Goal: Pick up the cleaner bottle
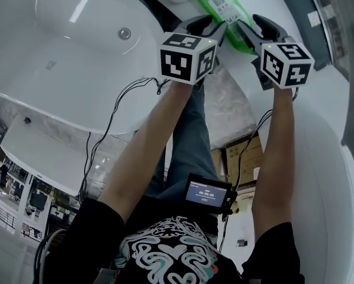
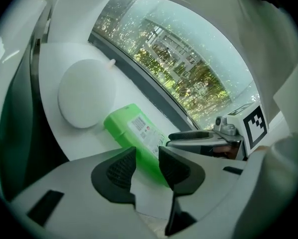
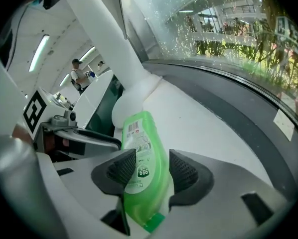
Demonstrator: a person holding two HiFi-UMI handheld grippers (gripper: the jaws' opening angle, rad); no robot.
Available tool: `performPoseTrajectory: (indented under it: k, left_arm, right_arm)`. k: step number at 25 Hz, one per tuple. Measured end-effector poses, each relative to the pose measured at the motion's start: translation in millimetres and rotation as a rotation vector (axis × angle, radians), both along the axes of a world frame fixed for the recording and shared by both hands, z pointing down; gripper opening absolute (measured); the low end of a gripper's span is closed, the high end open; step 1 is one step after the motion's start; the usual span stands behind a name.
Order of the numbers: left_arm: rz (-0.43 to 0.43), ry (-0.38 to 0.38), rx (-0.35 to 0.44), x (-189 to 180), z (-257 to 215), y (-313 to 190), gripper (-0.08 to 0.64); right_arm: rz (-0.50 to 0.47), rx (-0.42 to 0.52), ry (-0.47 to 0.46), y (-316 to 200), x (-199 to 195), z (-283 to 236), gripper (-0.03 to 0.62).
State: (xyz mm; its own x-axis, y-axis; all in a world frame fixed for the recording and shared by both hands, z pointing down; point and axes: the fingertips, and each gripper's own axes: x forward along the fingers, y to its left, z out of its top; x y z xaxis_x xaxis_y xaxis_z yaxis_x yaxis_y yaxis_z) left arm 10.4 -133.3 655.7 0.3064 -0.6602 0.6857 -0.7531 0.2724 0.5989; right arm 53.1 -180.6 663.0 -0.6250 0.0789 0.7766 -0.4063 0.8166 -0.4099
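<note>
The cleaner bottle (image 3: 144,173), green with its label facing up, lies flat on the white ledge (image 3: 204,118). Only the right gripper view shows its green cap, at the bottom of the frame nearest the camera. From there its long axis runs up the frame, the flat end toward a white round column base (image 3: 131,101). That view also shows the right gripper (image 3: 151,169) with its fingers set wide on either side of the bottle's middle, close to its sides but not clamped. The left gripper view shows the bottle slanting from centre to lower right, beyond the left gripper (image 2: 148,166), whose fingers stand narrowly apart with nothing between them. The head view shows the bottle at top centre, above both grippers, with a bathtub (image 1: 76,52) at upper left.
</note>
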Motion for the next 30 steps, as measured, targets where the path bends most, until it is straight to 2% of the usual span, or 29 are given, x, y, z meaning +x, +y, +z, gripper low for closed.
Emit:
performPoseTrajectory:
  k: [4,11,17,21,27,30]
  left_arm:
    - [-0.032,0.038,-0.010,-3.4,2.2,-1.7,0.137]
    - [-0.083,0.127,-0.035,-2.0,10.0,-1.5,0.207]
    - [-0.117,0.145,-0.048,-6.0,15.2,-6.7,0.222]
    - [-0.156,0.195,-0.049,-6.9,20.2,-8.8,0.225]
    - [-0.191,0.264,-0.040,-6.8,19.9,-11.7,0.229]
    - [-0.218,0.290,-0.018,4.1,11.7,-12.0,0.229]
  right_arm:
    - [-0.037,-0.053,-0.002,1.6,-5.9,3.9,0.224]
    - [-0.081,-0.151,-0.024,3.7,-10.4,7.8,0.235]
    - [-0.108,-0.246,-0.056,3.2,-16.4,12.6,0.247]
    - [-0.156,-0.343,-0.056,3.7,-17.2,18.8,0.247]
    - [-0.214,-0.378,-0.097,3.4,-18.8,16.9,0.245]
    - [-0.250,-0.430,-0.105,17.5,-0.6,10.3,0.245]
